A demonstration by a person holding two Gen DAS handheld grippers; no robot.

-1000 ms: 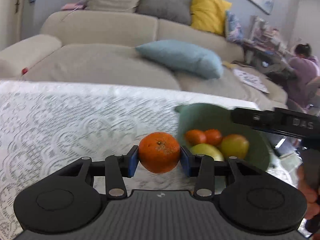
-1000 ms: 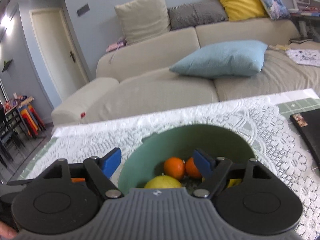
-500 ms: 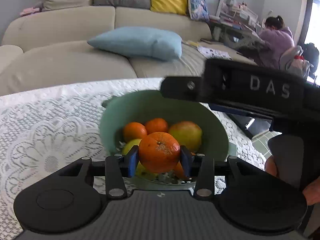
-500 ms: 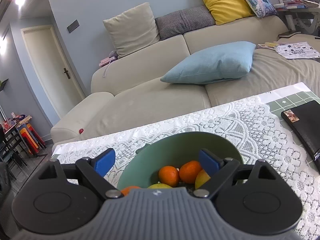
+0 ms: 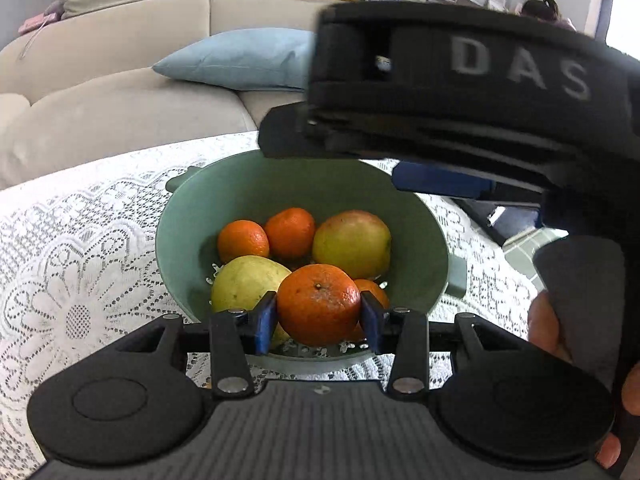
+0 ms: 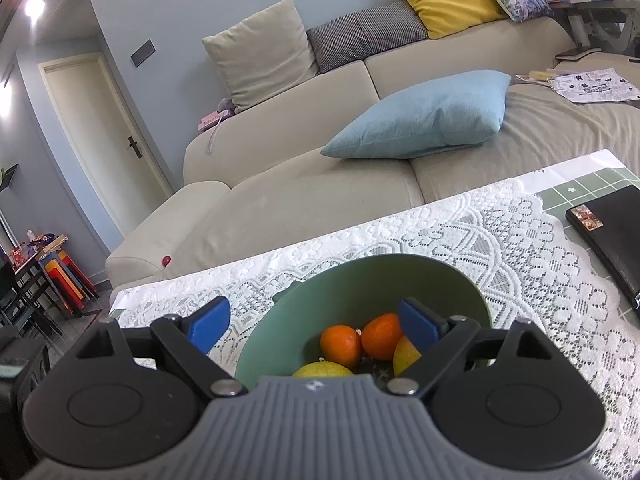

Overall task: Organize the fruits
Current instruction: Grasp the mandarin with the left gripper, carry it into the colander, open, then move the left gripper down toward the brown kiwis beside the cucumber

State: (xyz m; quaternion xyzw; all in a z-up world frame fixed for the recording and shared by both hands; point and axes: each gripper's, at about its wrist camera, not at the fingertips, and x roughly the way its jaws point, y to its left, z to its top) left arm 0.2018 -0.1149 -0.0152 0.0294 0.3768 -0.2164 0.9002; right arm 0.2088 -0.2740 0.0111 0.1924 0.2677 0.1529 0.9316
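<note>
My left gripper (image 5: 318,318) is shut on an orange mandarin (image 5: 319,305), held just above the near rim of a green bowl (image 5: 260,188). Inside the bowl lie two small mandarins (image 5: 243,241), a yellow-green pear (image 5: 248,282) and a red-yellow apple (image 5: 352,242). My right gripper (image 6: 314,322) stands open over the same bowl (image 6: 360,276) with nothing between its blue pads (image 6: 210,322). In the left wrist view the right gripper's black body (image 5: 480,92) hangs over the bowl's far right side.
The bowl sits on a white lace tablecloth (image 6: 500,240). A black flat object (image 6: 612,240) lies at the table's right edge. Beyond the table stands a beige sofa (image 6: 300,184) with a light blue cushion (image 6: 424,120). A hand (image 5: 548,320) grips the right tool's handle.
My left gripper carried the mandarin rightward from over the tablecloth to above the bowl. The right gripper's jaws opened wider and it tilted up a little.
</note>
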